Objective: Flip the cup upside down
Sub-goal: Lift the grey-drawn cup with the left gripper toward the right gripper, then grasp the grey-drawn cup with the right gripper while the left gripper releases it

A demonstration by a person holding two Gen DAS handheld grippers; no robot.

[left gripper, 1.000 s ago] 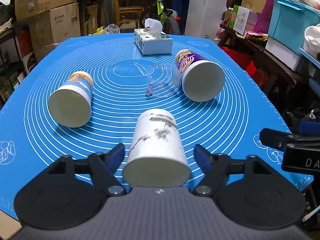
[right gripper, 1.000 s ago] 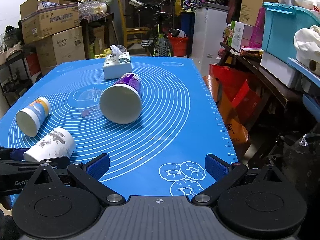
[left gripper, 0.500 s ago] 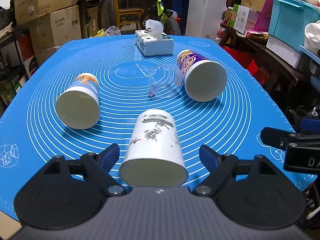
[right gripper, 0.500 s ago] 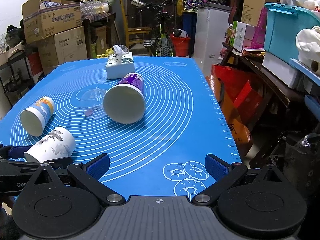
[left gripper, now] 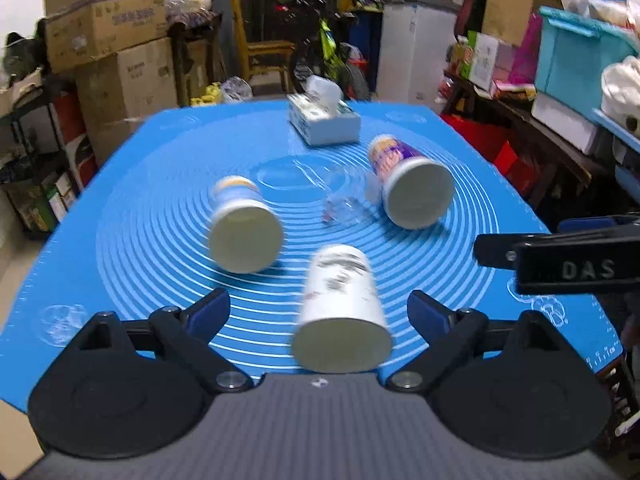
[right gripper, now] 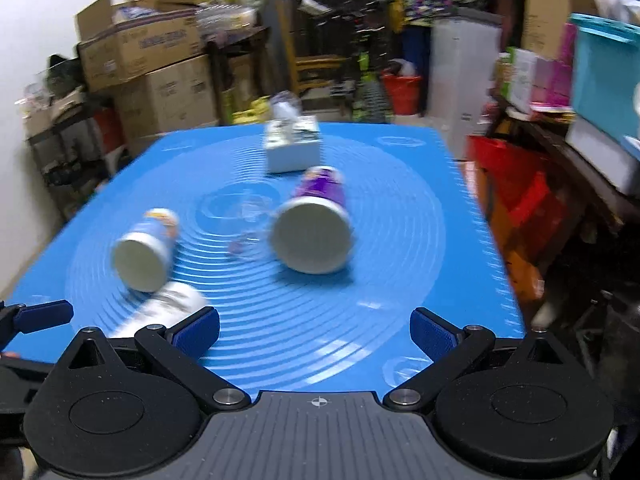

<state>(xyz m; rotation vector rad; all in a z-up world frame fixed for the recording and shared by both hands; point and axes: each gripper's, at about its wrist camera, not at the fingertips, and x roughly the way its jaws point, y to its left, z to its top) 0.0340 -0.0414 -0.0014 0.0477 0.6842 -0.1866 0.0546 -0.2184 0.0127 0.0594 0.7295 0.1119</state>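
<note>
Three paper cups and a clear plastic cup lie on their sides on the blue mat (left gripper: 160, 184). A white cup with grey marks (left gripper: 340, 312) lies between the fingers of my open left gripper (left gripper: 320, 312), untouched; it also shows in the right wrist view (right gripper: 168, 308). A blue-and-orange cup (left gripper: 244, 228) lies to the left, a purple cup (left gripper: 408, 188) to the right, the clear cup (left gripper: 348, 200) between them. My right gripper (right gripper: 316, 332) is open and empty above the mat's near edge, with the purple cup (right gripper: 316, 228) ahead of it.
A tissue box (left gripper: 324, 120) stands at the far middle of the mat. The right gripper's body (left gripper: 568, 264) shows at the right edge of the left wrist view. Boxes (left gripper: 120, 60) stand left, shelves and bins (left gripper: 580, 60) right.
Both views have shifted and are blurred by motion. My left gripper has moved left, so the white cup sits right of centre. My right gripper has swung left toward the cups.
</note>
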